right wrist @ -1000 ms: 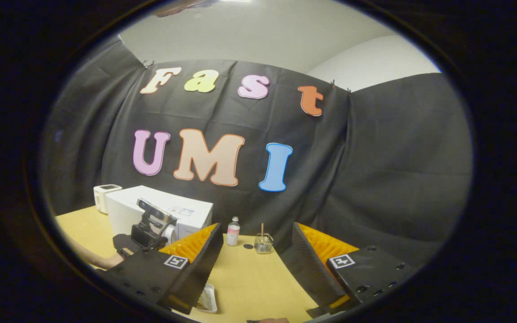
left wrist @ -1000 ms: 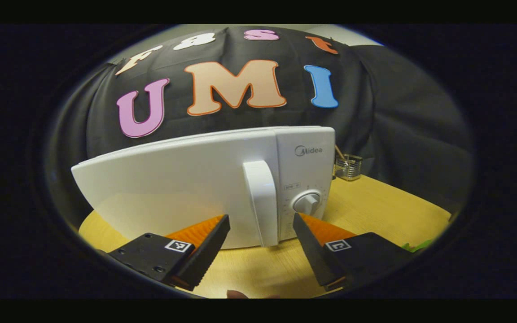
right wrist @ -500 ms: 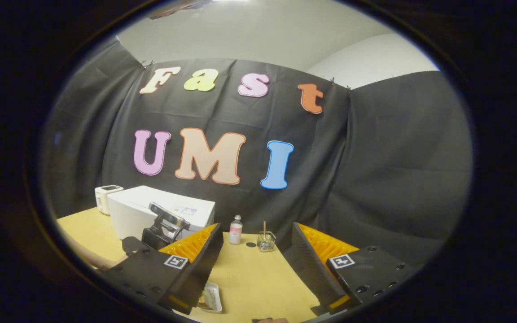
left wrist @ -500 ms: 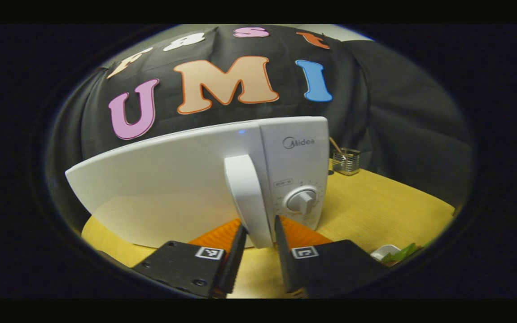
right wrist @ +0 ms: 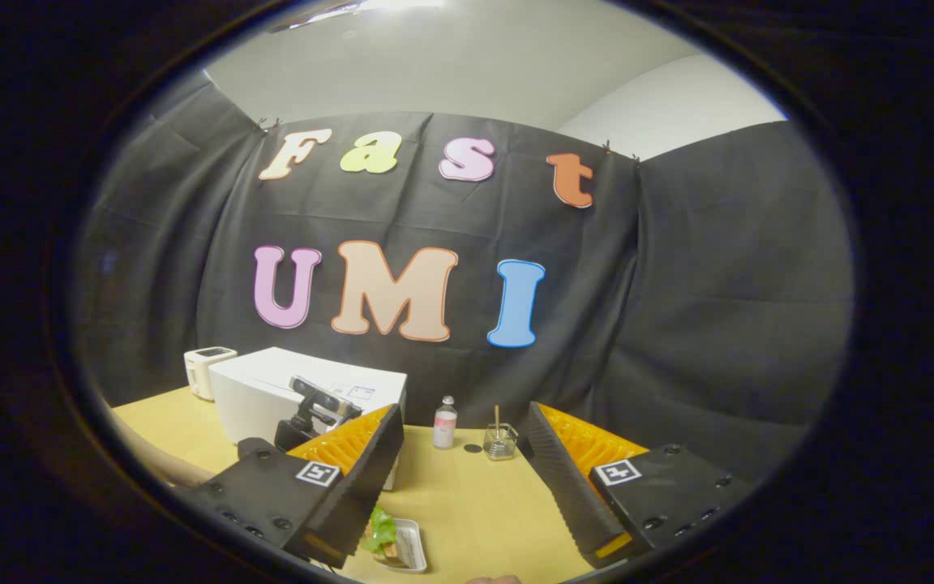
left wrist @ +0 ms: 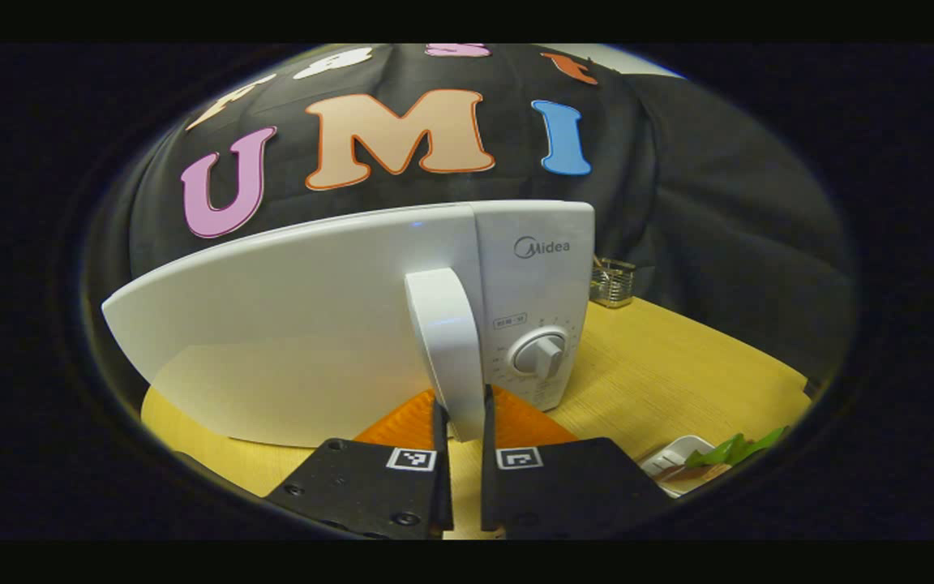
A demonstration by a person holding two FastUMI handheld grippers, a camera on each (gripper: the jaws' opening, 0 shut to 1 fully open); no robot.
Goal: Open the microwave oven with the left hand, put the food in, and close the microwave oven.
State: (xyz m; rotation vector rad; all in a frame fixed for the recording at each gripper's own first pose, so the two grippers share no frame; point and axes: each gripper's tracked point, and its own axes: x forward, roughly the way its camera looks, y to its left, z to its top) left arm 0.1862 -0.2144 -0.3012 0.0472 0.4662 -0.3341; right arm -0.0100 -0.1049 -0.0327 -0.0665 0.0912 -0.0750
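Observation:
A white microwave (left wrist: 297, 324) stands on the wooden table, its door closed and its upright white handle (left wrist: 449, 349) facing me in the left gripper view. My left gripper (left wrist: 462, 414) is shut on the lower end of that handle, one finger on each side. Right of the handle sits the control dial (left wrist: 540, 354). A white tray of food with green leaves (left wrist: 702, 458) lies at the lower right. In the right gripper view my right gripper (right wrist: 463, 438) hangs open above the table, with the food tray (right wrist: 394, 542) below its left finger and the microwave (right wrist: 289, 393) at the left.
A small white appliance (right wrist: 206, 369) stands behind the microwave at the far left. A little bottle (right wrist: 443, 423) and a glass cup with a stick (right wrist: 500, 442) stand at the back of the table (right wrist: 475, 511). The other gripper's device (right wrist: 313, 405) sits by the microwave front.
My left gripper went from wide open around the handle to shut on it. The right gripper stayed open and shifted a little, bringing the food tray more into its view.

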